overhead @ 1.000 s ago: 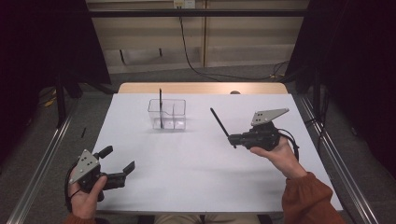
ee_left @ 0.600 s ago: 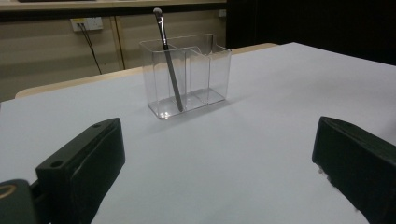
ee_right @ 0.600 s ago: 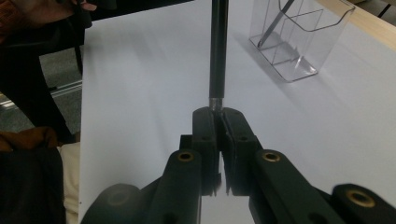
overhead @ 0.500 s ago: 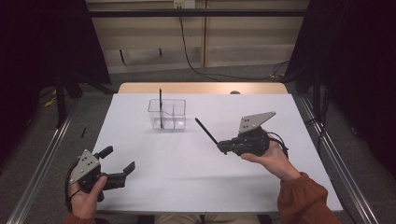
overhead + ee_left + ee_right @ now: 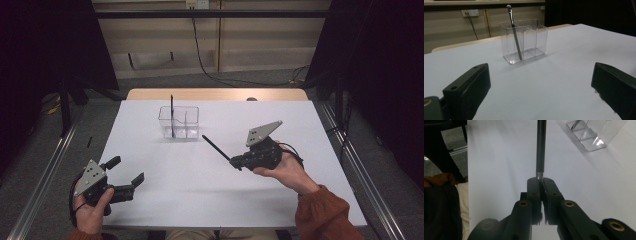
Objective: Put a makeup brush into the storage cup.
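Where legible, no writing anywhere.

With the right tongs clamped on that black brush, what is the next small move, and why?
Probably carry the black brush up over the clear holder and tip it upright. The right tongs grip it at one end, its handle pointing toward the holder, where another brush stands in one compartment. The left tongs rest open, far off.

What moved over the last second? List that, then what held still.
The right gripper, shut on a black brush, carried it down-left in the high view, toward the person, its tip now below the clear organizer. The left gripper stayed open and in place; the organizer and the brush standing in it did not move.
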Demonstrator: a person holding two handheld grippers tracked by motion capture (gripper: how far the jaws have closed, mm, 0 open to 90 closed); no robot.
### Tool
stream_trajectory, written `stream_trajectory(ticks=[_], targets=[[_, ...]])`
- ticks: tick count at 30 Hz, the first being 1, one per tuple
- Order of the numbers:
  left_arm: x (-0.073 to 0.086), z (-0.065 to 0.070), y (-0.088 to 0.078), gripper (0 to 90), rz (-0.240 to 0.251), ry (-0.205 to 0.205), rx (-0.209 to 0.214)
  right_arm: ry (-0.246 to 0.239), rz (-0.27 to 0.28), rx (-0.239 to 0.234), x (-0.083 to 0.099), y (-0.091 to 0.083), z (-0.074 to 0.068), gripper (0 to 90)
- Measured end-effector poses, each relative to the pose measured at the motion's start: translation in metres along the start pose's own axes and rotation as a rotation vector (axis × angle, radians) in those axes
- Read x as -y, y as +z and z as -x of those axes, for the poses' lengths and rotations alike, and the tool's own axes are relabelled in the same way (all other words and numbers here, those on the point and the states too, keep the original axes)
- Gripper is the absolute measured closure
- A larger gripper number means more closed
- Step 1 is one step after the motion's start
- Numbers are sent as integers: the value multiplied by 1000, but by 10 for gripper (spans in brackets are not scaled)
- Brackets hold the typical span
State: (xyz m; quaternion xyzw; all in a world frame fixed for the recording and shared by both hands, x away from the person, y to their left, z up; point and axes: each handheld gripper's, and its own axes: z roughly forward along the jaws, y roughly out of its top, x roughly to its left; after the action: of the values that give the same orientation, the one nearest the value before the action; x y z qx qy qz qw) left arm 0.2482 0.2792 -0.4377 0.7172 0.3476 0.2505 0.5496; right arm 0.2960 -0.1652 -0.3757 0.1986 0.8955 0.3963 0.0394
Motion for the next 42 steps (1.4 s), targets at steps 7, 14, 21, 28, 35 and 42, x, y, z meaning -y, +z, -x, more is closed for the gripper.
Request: stream_trajectory(ticks=[7,14,21,28,35,42], targets=[[0,-1,1,23,-4,5,1,-65,-132,-9,-7,4,-2,844],[0,0,1,23,-3,6,7,-97,-274,-2,-12,14,-4,844],[0,0,1,23,-4,5,6,-102,-371,-14,-16,19,-3,844],[0,0,0,23,-8,5,7,-127,-459,-20,-14,26,-5,844],[0,-2,0,23,-14,11,9,-151,-542,-35,-12,34,-5,843],[-1,-1,-2,23,-20,8,5,-187,-581,-59,-10,42,-9,843]])
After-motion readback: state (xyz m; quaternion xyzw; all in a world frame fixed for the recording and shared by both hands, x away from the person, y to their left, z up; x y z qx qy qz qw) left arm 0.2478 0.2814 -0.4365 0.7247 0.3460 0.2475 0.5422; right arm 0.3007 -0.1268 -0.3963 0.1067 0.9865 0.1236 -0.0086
